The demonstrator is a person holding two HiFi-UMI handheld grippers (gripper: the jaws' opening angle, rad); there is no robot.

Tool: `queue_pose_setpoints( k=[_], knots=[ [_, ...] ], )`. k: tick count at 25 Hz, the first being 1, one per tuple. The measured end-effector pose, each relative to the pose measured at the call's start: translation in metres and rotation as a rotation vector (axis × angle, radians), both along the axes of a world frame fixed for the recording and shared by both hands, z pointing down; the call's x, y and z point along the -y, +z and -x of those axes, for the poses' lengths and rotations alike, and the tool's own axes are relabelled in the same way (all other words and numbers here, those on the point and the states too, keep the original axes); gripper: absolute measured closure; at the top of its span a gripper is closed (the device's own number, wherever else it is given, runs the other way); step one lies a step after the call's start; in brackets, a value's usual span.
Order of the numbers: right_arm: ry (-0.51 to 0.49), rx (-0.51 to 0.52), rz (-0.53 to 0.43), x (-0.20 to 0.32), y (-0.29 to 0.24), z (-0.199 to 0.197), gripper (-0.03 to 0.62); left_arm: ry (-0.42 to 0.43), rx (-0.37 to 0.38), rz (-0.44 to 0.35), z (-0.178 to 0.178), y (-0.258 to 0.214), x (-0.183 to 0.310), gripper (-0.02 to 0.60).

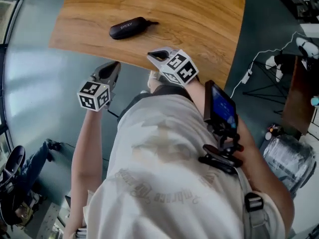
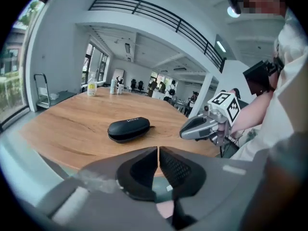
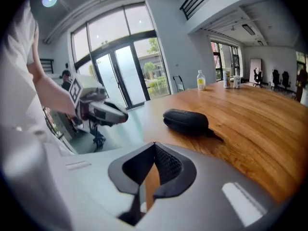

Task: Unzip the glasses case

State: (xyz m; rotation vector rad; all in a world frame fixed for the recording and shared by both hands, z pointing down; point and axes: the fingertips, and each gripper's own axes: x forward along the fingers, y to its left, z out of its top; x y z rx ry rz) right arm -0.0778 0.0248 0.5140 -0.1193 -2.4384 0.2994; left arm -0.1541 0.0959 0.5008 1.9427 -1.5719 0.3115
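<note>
**Inspector:** Where is the glasses case [image 1: 128, 28] lying?

**Assistant:** It is lying flat on the wooden table [image 1: 199, 14], near the edge closest to the person, printed lid facing up. Nothing is touching it.

**Inspector:** Grippers?

**Assistant:** The left gripper [image 1: 115, 64] and the right gripper [image 1: 152, 55] are both hovering off the table edge, close to the person's body and well short of the case. Each is showing its jaws together at the tips, with nothing between them.

**Inspector:** Progress on the zip?

**Assistant:** The two halves are sitting together, with a seam running round the side. At this size I am not making out the zip's teeth or slider. The scene is fitting either a case zipped shut or one with the zip run round and the lid resting down.

**Inspector:** Orientation?

**Assistant:** In the head view its long axis is running across the picture, roughly along the near table edge. A thin dark tail [image 1: 152, 22] is sticking out of the end pointing to the person's right.
</note>
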Motion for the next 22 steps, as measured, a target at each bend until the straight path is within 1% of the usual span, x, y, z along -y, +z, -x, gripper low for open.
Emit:
queue_pose_setpoints(
  k=[2,3,6,10,14,17,20,22],
  knots=[
    [0.017,0.086,0.076,-0.013,-0.019,-0.001,0.588,-0.076,-0.039,-0.073,-0.008,-0.014,-0.016,0.575],
    [0.028,0.112,0.105,-0.022,-0.026,-0.004,0.588,-0.110,-0.059,-0.097,-0.012,-0.020,-0.027,0.577],
    [0.026,0.143,0.143,-0.050,-0.036,-0.016,0.588,-0.179,-0.107,-0.129,-0.023,-0.025,-0.054,0.577],
    [0.028,0.150,0.154,-0.068,-0.040,-0.031,0.588,-0.177,-0.105,-0.140,-0.043,-0.019,-0.072,0.577],
    [0.042,0.150,0.163,-0.081,-0.044,-0.044,0.588,-0.227,-0.122,-0.154,-0.047,-0.020,-0.089,0.577],
    [0.033,0.143,0.143,-0.089,-0.042,-0.054,0.588,-0.243,-0.133,-0.164,-0.050,-0.019,-0.096,0.577],
    [0.030,0.170,0.116,-0.089,-0.049,-0.060,0.588,-0.243,-0.142,-0.179,-0.058,-0.023,-0.093,0.577],
    [0.028,0.195,0.114,-0.089,-0.054,-0.058,0.588,-0.222,-0.135,-0.185,-0.064,-0.027,-0.091,0.577]
  ],
)
